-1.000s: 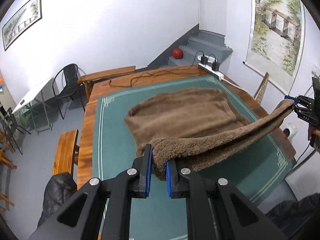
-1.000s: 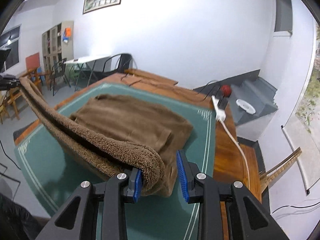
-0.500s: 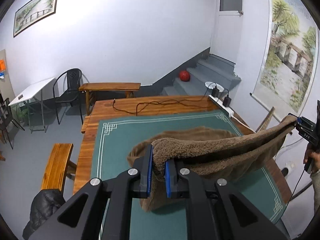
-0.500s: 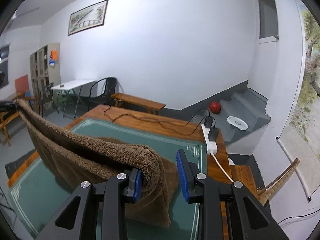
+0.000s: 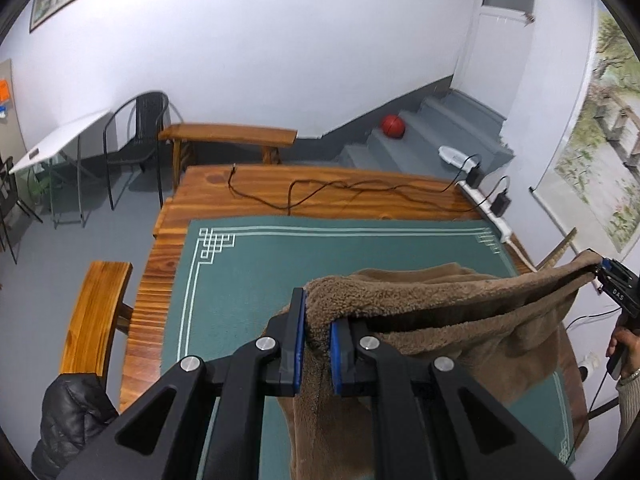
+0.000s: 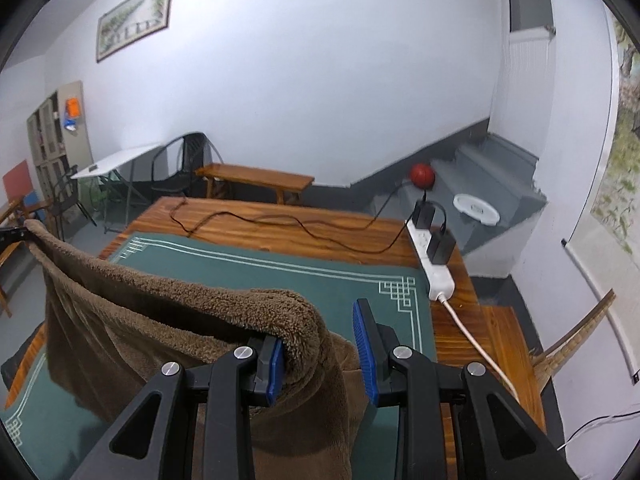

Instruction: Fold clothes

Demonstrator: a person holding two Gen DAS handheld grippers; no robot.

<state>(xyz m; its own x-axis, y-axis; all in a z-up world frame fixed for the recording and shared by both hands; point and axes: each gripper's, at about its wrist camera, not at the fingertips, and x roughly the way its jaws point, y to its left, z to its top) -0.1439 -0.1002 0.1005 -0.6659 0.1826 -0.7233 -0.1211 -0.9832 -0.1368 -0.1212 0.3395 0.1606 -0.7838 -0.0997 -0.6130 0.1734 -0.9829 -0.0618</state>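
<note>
Though mostly flat on green mat (image 5: 280, 264) a second ago, brown fleece garment (image 5: 460, 320) now hoisted above tabletop (image 5: 360, 196), top edge strung taut between both grippers, rest hanging; lower hem out of sight. Reads as lift for a fold or a shake-out, cannot settle which. Left gripper (image 5: 318, 344) fingers narrow, pinching one corner. Right gripper (image 6: 320, 354) fingers wider, thick corner bunched between, small gap at outer pad, holding all the same. Counted: one garment, two grippers, one mat, one power strip (image 6: 434, 268) with two black plugs, one red ball (image 6: 423, 176).
</note>
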